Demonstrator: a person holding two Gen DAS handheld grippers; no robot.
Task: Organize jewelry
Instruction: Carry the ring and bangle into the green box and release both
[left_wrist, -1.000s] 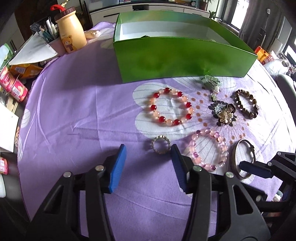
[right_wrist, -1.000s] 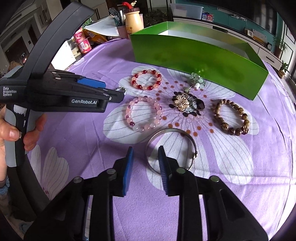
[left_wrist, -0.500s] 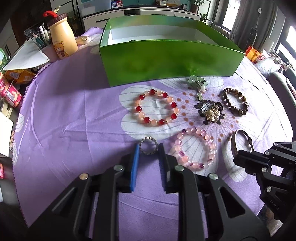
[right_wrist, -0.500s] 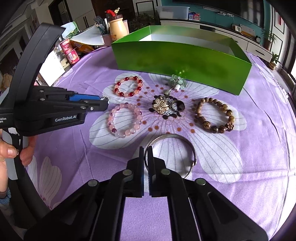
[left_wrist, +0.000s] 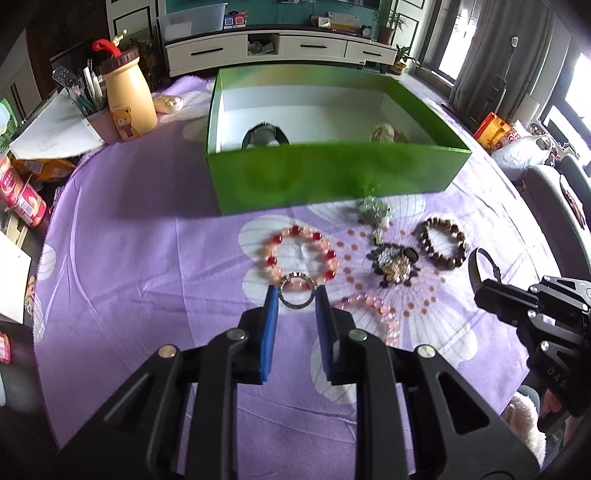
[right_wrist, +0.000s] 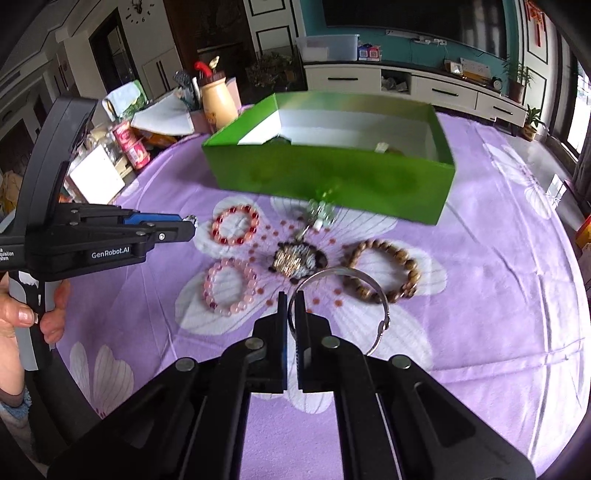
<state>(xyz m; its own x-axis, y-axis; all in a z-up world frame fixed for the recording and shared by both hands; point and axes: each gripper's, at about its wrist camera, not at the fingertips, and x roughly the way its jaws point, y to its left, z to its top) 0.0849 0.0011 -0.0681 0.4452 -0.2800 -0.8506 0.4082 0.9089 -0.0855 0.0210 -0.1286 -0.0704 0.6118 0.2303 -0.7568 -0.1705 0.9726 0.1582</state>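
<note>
My left tongs (left_wrist: 295, 295) pinch a small sparkly silver ring (left_wrist: 296, 294), lifted at 6 o'clock from the red-and-peach bracelet (left_wrist: 301, 254); my right tongs (right_wrist: 291, 306) clench the rim of a thin silver bangle (right_wrist: 341, 275) over the purple-clothed counter (right_wrist: 498, 277). Only the left view looks into the green box (left_wrist: 332, 177), showing a dark band and a pale piece. On the cloth I count three bead bracelets, one brooch (right_wrist: 295, 260) and one green charm (right_wrist: 320, 214).
</note>
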